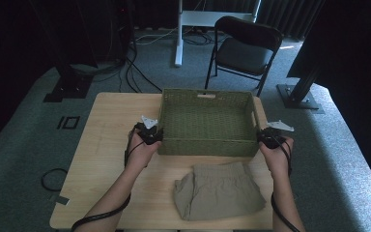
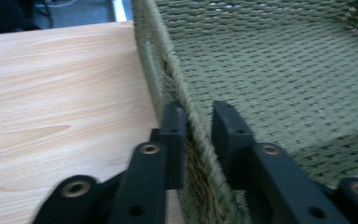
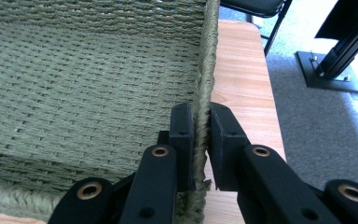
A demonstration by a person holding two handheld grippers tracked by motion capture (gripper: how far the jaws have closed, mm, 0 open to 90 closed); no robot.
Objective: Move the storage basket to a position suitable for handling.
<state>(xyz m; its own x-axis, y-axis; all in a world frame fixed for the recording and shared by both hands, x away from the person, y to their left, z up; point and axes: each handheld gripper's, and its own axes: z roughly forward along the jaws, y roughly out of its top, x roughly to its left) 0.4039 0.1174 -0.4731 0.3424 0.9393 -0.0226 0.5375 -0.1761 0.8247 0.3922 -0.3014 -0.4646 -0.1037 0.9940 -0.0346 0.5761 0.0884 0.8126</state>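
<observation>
Grey carpet surrounds the wooden table, where the woven green basket sits at the far middle, its right wall clamped by the right gripper and its left wall straddled by the left gripper, whose inner pad stands off the weave, apparently a two-handed hold for keeping it level, with folded khaki shorts lying nearer.

Olive-green woven basket — khaki shorts — pale wood-grain table.

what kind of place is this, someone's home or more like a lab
Probably a lab or recording studio, not a home. A small wooden table stands alone on grey carpet, ringed by dark curtains, with loose cables across the floor and black stand bases at the sides. A folding chair sits behind.
</observation>
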